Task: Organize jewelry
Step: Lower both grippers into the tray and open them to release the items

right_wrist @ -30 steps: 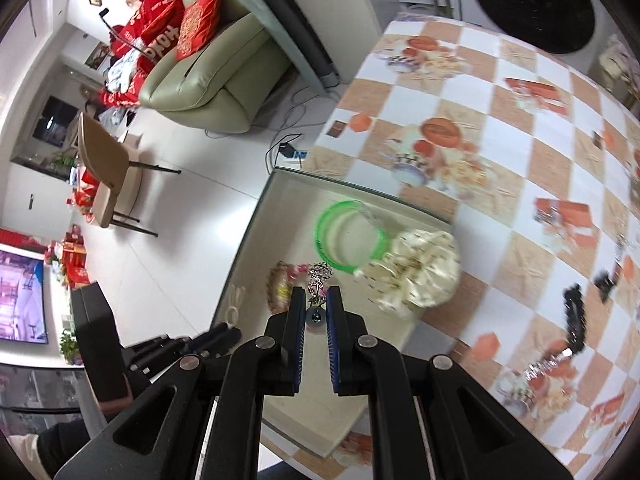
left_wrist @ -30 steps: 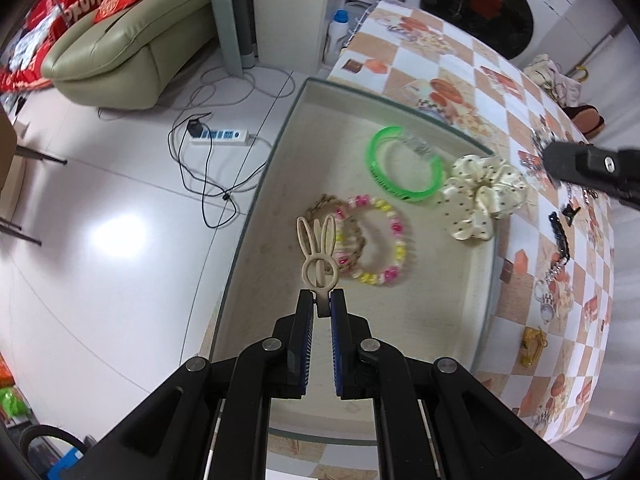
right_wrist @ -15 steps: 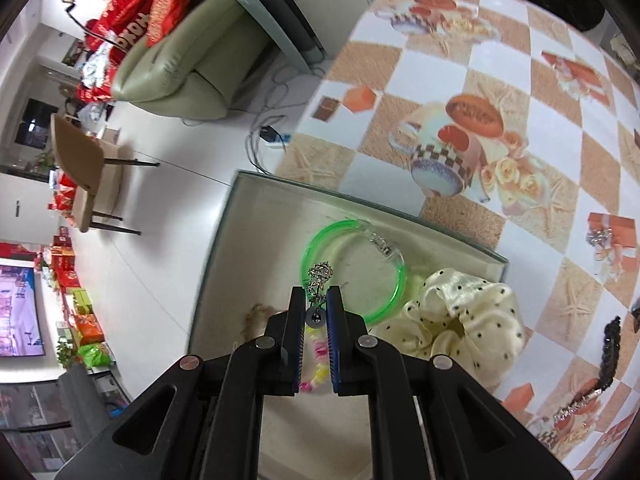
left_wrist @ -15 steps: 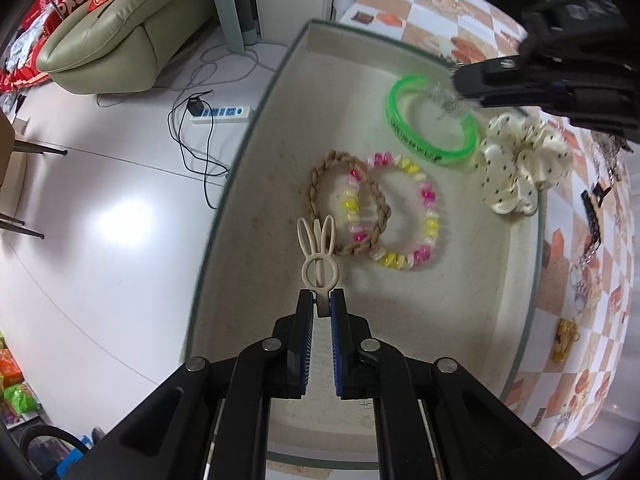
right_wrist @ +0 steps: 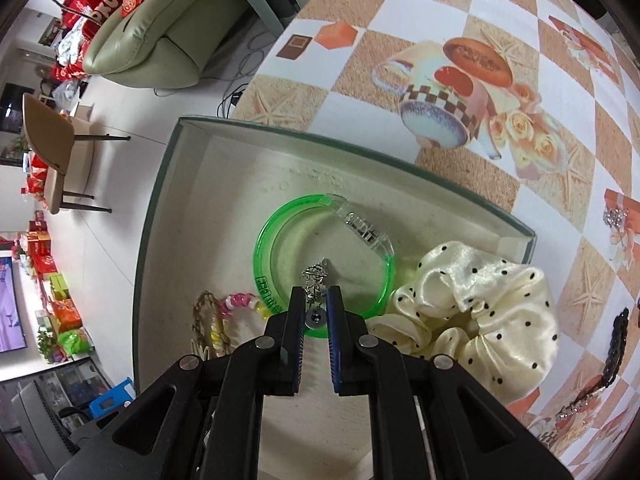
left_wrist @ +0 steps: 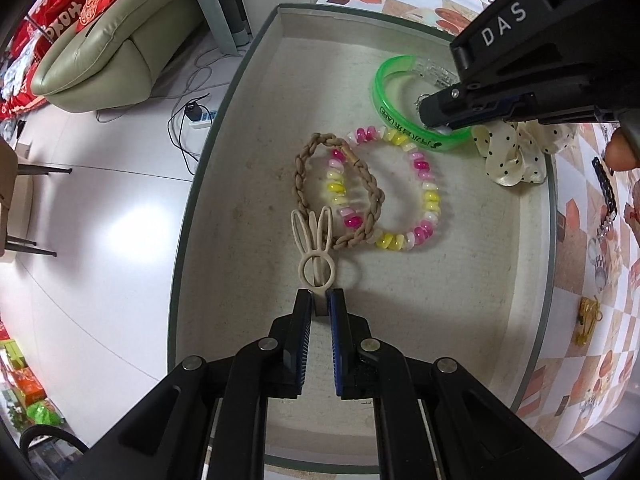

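My left gripper (left_wrist: 319, 298) is shut on a beige rabbit-ear hair clip (left_wrist: 316, 246), held low over the pale tray (left_wrist: 224, 128) beside a braided tan hair tie (left_wrist: 316, 184) and a pink-and-yellow bead bracelet (left_wrist: 424, 208). My right gripper (right_wrist: 316, 294) is shut on a small silver charm (right_wrist: 316, 280), hanging over the green bangle (right_wrist: 276, 248) inside the tray (right_wrist: 168, 168). From the left wrist view the right gripper (left_wrist: 436, 114) reaches in from the upper right above the green bangle (left_wrist: 384, 100). A cream polka-dot scrunchie (right_wrist: 480, 304) lies on the tray's right side.
The tray sits on a table with a checked orange-and-white cloth (right_wrist: 460, 60). Loose pieces lie on the cloth: a black hair clip (left_wrist: 602, 188), silver jewelry (left_wrist: 600, 252), a yellow piece (left_wrist: 588, 316). Beyond the table edge are a white floor, a green sofa (left_wrist: 112, 40) and a chair (right_wrist: 52, 144).
Both grippers have come down toward the tray, which now looks larger. The right gripper moved in over the green bangle with the charm. The left still holds the rabbit clip.
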{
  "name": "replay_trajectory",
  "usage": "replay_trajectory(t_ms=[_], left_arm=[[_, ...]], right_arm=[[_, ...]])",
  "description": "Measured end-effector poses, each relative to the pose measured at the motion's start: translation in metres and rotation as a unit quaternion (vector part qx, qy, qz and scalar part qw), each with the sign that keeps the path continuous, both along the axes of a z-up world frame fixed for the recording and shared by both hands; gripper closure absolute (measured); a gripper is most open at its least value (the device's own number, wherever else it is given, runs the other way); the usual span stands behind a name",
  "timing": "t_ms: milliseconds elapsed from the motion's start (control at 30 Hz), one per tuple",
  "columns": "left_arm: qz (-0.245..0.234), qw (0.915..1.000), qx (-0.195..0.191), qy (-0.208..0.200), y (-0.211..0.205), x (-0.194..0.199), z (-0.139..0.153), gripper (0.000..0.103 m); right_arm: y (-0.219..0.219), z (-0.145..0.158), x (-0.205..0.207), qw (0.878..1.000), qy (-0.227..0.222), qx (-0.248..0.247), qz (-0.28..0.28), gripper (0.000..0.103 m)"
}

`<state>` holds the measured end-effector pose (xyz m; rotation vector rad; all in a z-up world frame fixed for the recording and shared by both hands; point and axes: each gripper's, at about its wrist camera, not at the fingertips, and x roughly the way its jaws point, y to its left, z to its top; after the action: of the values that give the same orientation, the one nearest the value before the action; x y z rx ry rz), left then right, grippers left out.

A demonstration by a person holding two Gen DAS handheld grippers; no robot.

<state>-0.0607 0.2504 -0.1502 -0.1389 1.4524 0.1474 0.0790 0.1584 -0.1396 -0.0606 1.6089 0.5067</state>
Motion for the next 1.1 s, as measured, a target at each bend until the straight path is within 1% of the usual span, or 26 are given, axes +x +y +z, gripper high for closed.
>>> replay_trajectory(t_ms=[100,133,167,200,233,267,500,633,700,733,900,933,967,1000,1033,1067,1100], left_arm=[[-0.002,1.0000,0.006,0.007,-0.004,0.000,0.003,0.090],[-0.004,0.9999,0.007,0.010,-0.005,0.000,0.003,0.090],[-0.005,0.9999,0.007,0.011,-0.006,-0.001,0.003,0.090],[-0.006,0.9999,0.008,0.013,-0.006,-0.002,0.003,0.090],[-0.007,0.9998,0.009,0.016,-0.008,-0.003,0.004,0.090],[-0.008,0.9998,0.010,0.018,-0.009,-0.003,0.004,0.090],[-0.017,0.9995,0.012,0.026,-0.016,-0.012,0.006,0.090],[-0.018,0.9994,0.009,0.029,-0.017,-0.009,0.009,0.090],[-0.018,0.9994,0.005,0.030,-0.017,-0.005,0.012,0.090],[-0.018,0.9994,0.001,0.030,-0.018,-0.004,0.013,0.090],[-0.029,0.9990,-0.001,0.034,-0.021,0.002,0.019,0.090],[-0.032,0.9989,-0.001,0.035,-0.024,0.003,0.020,0.090],[-0.035,0.9987,0.000,0.036,-0.027,0.005,0.021,0.069],[-0.039,0.9986,0.003,0.037,-0.030,0.006,0.023,0.011],[-0.038,0.9986,0.012,0.036,-0.032,0.006,0.026,0.000],[-0.039,0.9988,0.021,0.023,-0.035,0.007,0.031,0.000],[-0.046,0.9984,0.025,0.021,-0.039,0.008,0.034,0.000]], right_arm=[[0.000,0.002,0.000,1.000,0.005,0.002,0.002,0.088],[0.004,0.001,0.001,1.000,0.004,0.003,0.003,0.080],[0.004,0.004,0.001,1.000,0.002,0.006,0.004,0.067],[0.002,0.008,0.000,1.000,-0.001,0.011,0.003,0.060],[0.001,0.012,0.000,1.000,-0.004,0.015,0.003,0.052],[0.001,0.015,-0.001,1.000,-0.006,0.019,0.002,0.049],[-0.017,0.041,-0.002,0.998,-0.016,0.052,-0.016,0.041],[-0.031,0.056,-0.002,0.998,-0.026,0.059,-0.026,0.039],[-0.039,0.063,-0.002,0.997,-0.028,0.061,-0.034,0.035],[-0.043,0.066,-0.003,0.997,-0.027,0.062,-0.037,0.034],[-0.061,0.075,-0.009,0.996,-0.030,0.065,-0.049,0.033],[-0.063,0.076,-0.008,0.996,-0.030,0.067,-0.051,0.031],[-0.066,0.077,-0.009,0.996,-0.030,0.068,-0.057,0.027],[-0.071,0.078,-0.010,0.995,-0.030,0.069,-0.060,0.025],[-0.075,0.079,-0.010,0.995,-0.031,0.071,-0.064,0.023],[-0.079,0.080,-0.011,0.995,-0.031,0.073,-0.067,0.023],[-0.084,0.082,-0.011,0.994,-0.032,0.074,-0.071,0.023]])
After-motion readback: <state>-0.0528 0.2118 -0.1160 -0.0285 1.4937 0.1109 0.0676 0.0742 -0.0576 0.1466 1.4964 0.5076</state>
